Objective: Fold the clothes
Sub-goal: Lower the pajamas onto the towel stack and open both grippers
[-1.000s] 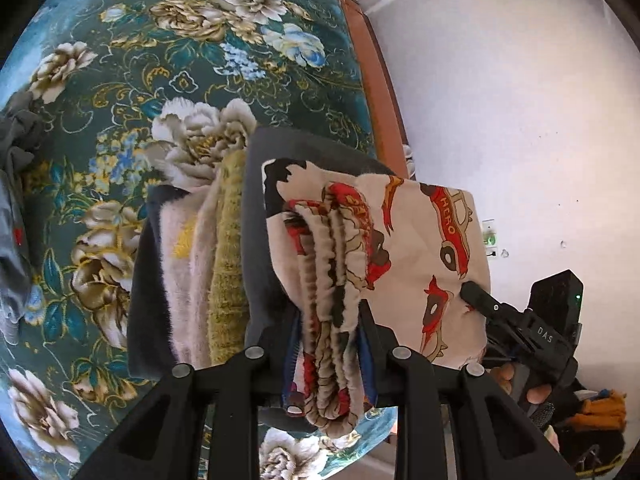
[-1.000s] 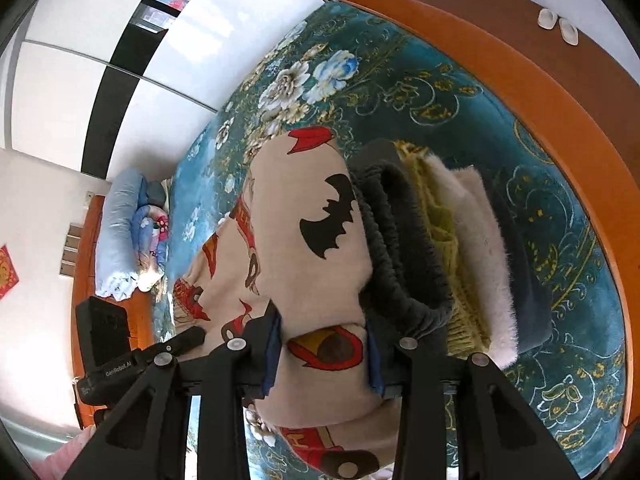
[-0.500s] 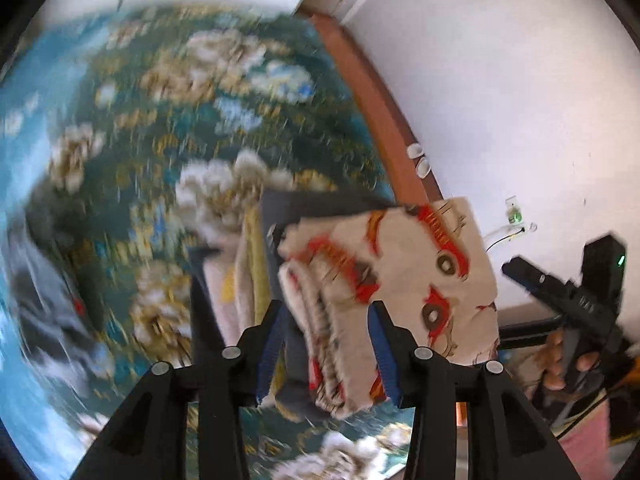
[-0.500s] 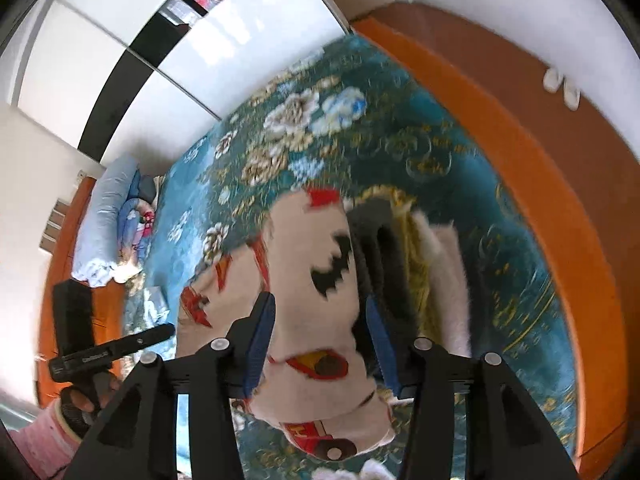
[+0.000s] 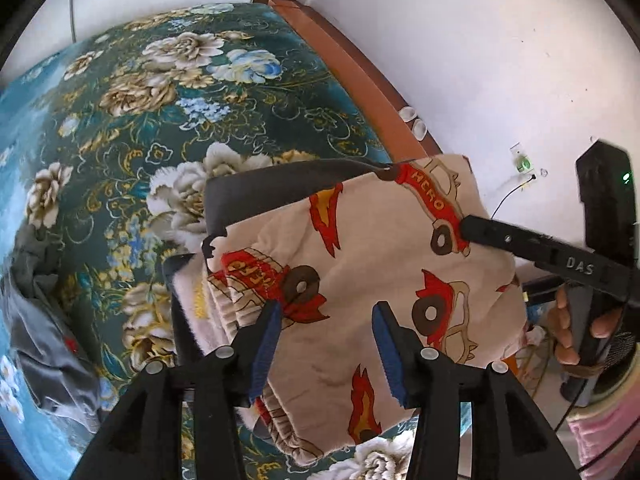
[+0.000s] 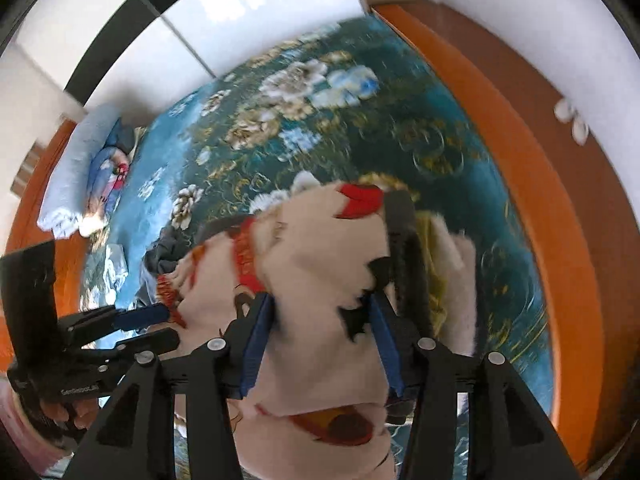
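Observation:
A folded cream garment with red cartoon cars [image 5: 376,264] lies on top of a stack of folded clothes [image 5: 192,292] near the corner of a bed. My left gripper [image 5: 324,340] is open, its blue pads apart just above the garment's near edge. In the right wrist view the same garment [image 6: 320,256] lies on a dark grey folded piece [image 6: 404,240] beside yellow and pale fuzzy folds. My right gripper [image 6: 320,344] is open over the garment. Each gripper shows in the other's view, the right [image 5: 520,240] and the left [image 6: 132,324].
The bed has a teal floral cover [image 5: 168,92] and an orange wooden frame [image 6: 532,168]. A loose grey garment [image 5: 36,320] lies at the left. A pillow [image 6: 76,172] and bedding sit at the far end. A white wall [image 5: 480,60] stands close by.
Both grippers have opened and let go of the cartoon garment, which now rests on the stack. Both have drawn back and risen a little.

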Demonstrator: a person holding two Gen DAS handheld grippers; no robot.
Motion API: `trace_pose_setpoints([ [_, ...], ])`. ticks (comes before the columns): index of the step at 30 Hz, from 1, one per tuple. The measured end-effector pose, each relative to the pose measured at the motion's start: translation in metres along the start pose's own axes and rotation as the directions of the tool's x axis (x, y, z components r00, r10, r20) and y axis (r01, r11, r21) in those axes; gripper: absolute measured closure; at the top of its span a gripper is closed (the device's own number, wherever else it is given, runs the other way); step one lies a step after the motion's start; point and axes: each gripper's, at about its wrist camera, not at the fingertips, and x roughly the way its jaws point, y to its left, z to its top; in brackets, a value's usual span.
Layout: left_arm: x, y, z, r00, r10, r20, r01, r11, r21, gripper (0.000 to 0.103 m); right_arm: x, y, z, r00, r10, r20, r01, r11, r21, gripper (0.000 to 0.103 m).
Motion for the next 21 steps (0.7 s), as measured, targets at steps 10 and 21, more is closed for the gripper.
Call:
trace_pose_setpoints([
  [10, -0.041, -0.021, 0.008, 0.999, -0.009, 0.042, 0.009, 1.0, 0.016, 0.051, -0.049, -0.003, -0.009, 0.992, 0.021, 0.125, -0.027, 0.998, 0.051, 0.051],
  [21, -0.083, -0.035, -0.078, 1.0, -0.011, 0.022, 0.008, 0.992, 0.129, 0.042, -0.087, 0.05, -0.123, 0.978, -0.03, 0.206, 0.005, 0.992, 0.124, 0.048],
])
